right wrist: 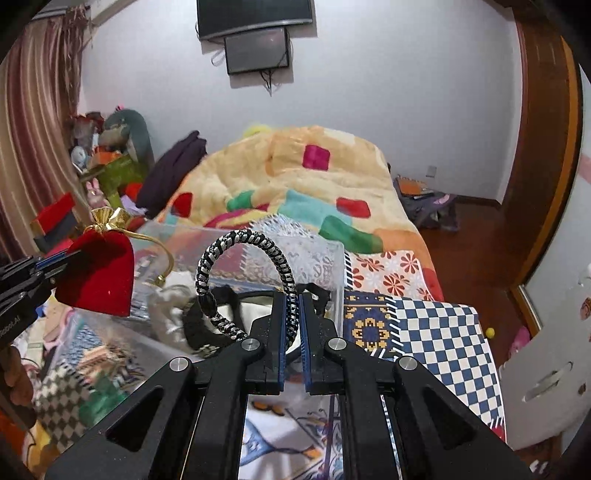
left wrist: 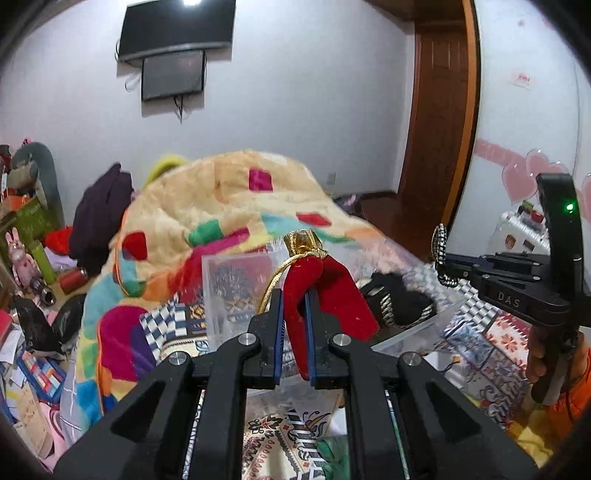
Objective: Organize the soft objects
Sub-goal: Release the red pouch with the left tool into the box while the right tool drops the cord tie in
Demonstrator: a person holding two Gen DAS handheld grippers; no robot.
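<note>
Step in hand: both items lifted, awaiting placement. Left gripper (left wrist: 294, 314) is clamping a red velvet drawstring pouch w/ gold cord (left wrist: 325, 288); right gripper (right wrist: 291, 317) is clamping a black-and-silver braided cord bracelet (right wrist: 240, 273). Both are hanging above a clear plastic storage bin (right wrist: 332, 266) (holding dark fabric items, unclear). Next: lowering, releasing inside.

A lived-in bedroom at home: a bed (right wrist: 436, 314) heaped with a fleecy patchwork blanket (right wrist: 295, 184), a television (right wrist: 255, 16) mounted on the pale wall, striped curtains (right wrist: 33, 122) (right-wrist view only), a wooden door (left wrist: 436, 122), and toys and boxes (left wrist: 26, 229) piled alongside.
</note>
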